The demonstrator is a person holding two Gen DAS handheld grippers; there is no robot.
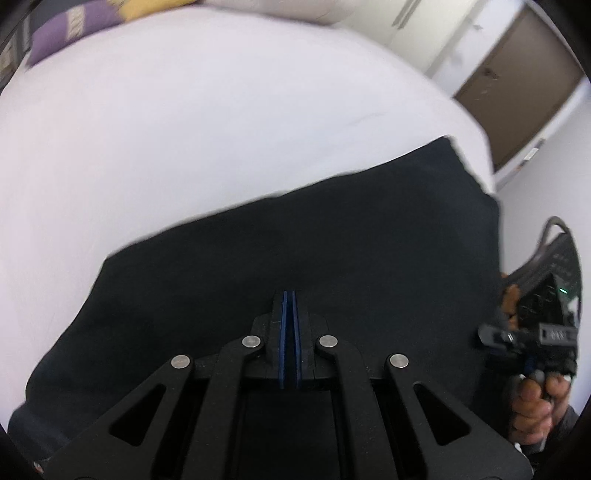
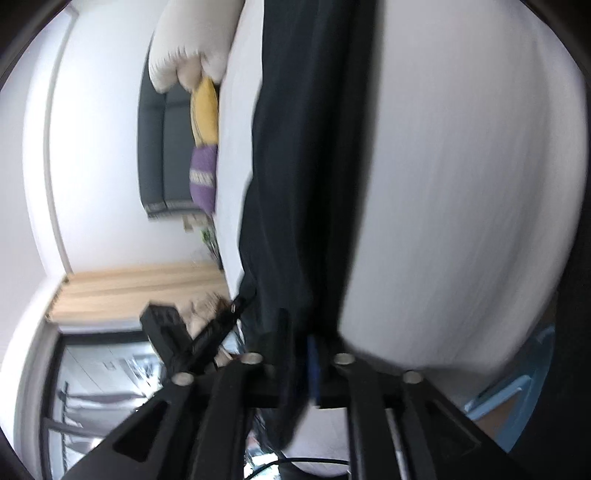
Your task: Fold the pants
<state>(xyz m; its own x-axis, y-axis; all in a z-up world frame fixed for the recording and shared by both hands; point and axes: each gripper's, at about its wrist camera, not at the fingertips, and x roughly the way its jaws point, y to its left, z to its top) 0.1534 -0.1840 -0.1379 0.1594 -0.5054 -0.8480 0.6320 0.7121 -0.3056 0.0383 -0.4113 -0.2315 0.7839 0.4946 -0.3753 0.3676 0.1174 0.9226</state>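
Observation:
Black pants [image 1: 314,240] lie spread over the near part of a white bed [image 1: 184,129]. My left gripper [image 1: 290,295] is shut, its blue-padded fingers pressed together with the black cloth around the tips; whether cloth is pinched between them is hidden. In the right wrist view, rolled sideways and blurred, the pants [image 2: 295,147] hang as a long dark band. My right gripper [image 2: 299,332] is shut on their edge, with cloth running between its fingers. The right gripper also shows in the left wrist view [image 1: 532,336], held by a hand at the pants' right edge.
Purple [image 1: 66,33] and yellow [image 2: 205,110] cushions and a white pillow [image 2: 192,44] lie at the bed's far end. A brown door [image 1: 517,85] stands beyond the bed's right side. A wooden surface [image 2: 140,291] and a dark sofa [image 2: 162,147] show in the right wrist view.

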